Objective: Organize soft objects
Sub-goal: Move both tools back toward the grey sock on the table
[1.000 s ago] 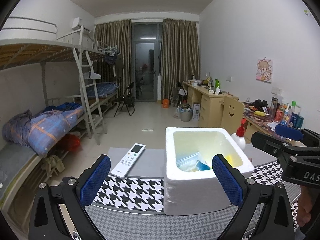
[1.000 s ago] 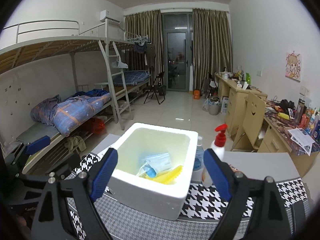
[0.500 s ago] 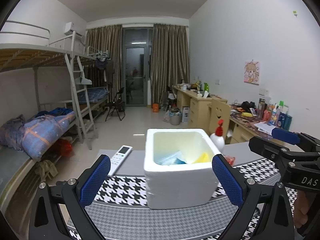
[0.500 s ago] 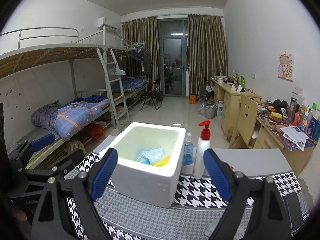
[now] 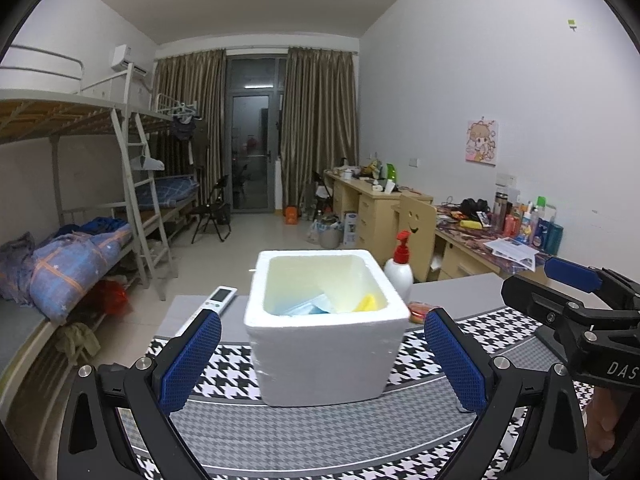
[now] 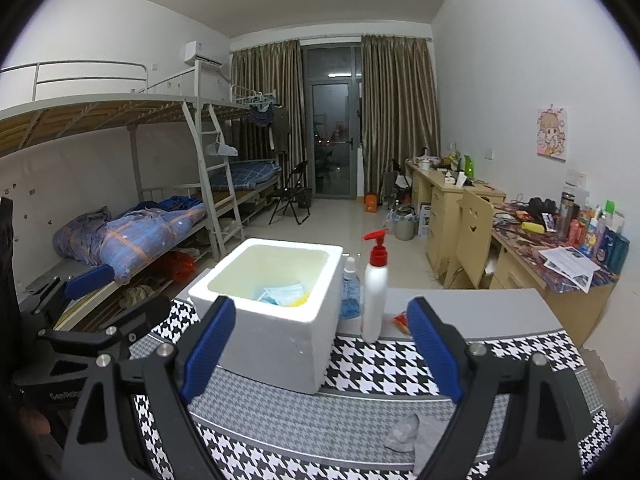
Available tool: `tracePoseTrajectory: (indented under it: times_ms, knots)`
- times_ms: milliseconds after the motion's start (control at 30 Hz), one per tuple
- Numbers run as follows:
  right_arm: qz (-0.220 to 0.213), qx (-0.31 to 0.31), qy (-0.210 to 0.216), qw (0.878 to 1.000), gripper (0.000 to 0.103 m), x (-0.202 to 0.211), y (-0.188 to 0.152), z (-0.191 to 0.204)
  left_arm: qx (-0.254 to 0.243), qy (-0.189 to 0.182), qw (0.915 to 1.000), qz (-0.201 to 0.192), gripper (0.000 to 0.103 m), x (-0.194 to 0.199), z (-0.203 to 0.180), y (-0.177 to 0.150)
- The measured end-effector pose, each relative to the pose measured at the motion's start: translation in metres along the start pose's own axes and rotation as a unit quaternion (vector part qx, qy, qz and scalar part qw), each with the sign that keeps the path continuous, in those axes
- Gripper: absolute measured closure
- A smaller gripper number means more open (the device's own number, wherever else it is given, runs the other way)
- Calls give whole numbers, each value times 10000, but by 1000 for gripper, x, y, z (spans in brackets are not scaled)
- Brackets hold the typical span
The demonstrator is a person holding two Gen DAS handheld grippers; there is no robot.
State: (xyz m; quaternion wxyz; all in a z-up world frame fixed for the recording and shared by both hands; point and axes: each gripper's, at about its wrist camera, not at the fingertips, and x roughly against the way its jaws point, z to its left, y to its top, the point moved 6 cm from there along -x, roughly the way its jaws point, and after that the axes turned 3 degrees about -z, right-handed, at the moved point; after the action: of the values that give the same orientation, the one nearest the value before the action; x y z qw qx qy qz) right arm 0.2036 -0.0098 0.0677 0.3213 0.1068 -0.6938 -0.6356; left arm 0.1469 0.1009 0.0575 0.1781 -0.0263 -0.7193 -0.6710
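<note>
Both grippers are hanging wide open and empty: the left gripper (image 5: 322, 358) and right gripper (image 6: 320, 350) are facing the white foam box (image 5: 320, 344) on the houndstooth mat (image 6: 400, 364). Masks (image 6: 282, 293) are lying inside the box. At 5 o'clock from the box, a crumpled grey wad (image 6: 402, 434) is waiting; it is probably next, calling for the right gripper to dip and pinch it.

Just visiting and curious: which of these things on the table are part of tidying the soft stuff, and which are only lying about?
Part of the job:
white foam box
blue face masks inside it
yellow item inside it
crumpled grey scrap

Lying about:
remote control
pump bottle
small blue bottle
red packet
</note>
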Motion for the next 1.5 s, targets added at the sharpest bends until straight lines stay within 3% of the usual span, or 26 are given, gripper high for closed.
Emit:
tracePoseTrajectory:
  times_ms: [400,1500]
  knots:
    - [-80,-118,-254,9996,13,29,-18,-23,-60,-420,9991,67,1,4,-35,-15]
    - [18,-546,-914,9943,13,71,-61,-89,-130,-816,9963,218,1,11,-90,-51]
